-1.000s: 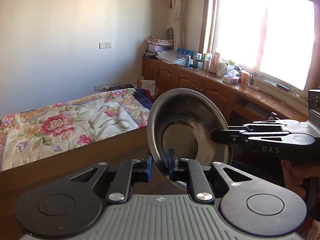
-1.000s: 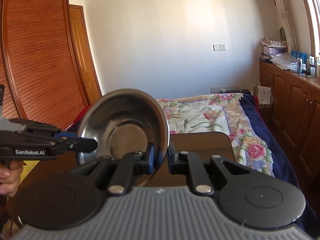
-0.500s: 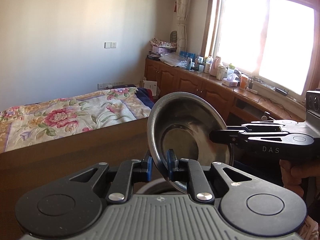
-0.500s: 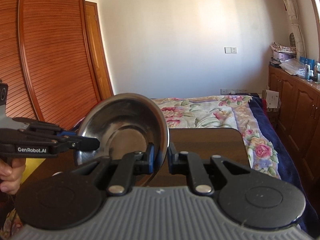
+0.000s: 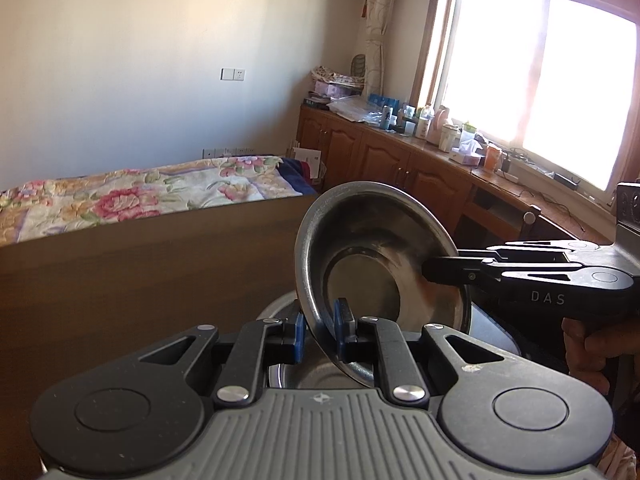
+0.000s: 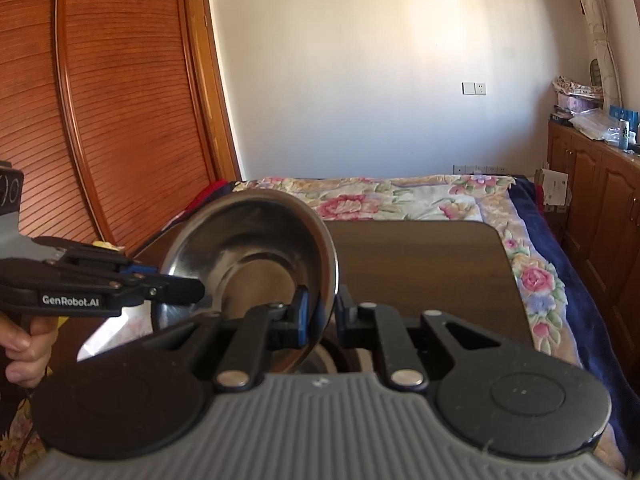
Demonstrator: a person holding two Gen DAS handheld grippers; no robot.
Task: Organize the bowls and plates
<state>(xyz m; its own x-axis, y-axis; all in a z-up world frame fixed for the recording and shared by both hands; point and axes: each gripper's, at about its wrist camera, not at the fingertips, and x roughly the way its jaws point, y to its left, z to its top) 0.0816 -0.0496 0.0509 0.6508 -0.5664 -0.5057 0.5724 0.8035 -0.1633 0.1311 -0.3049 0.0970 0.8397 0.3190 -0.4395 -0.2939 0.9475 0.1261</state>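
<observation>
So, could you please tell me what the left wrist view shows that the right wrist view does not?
Only the left wrist view: the window, the cluttered counter under it, and a second bowl below the held one. Only the right wrist view: the slatted wardrobe doors. Both: the steel bowl clamped by the left hand-held gripper and right hand-held gripper, the table, and the floral bed.

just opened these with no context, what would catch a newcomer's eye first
A shiny steel bowl held tilted in mid-air, its rim pinched by the left gripper and the right gripper from opposite sides. Beneath it, another metal bowl sits on the dark wooden table. Behind is a floral bedspread.
</observation>
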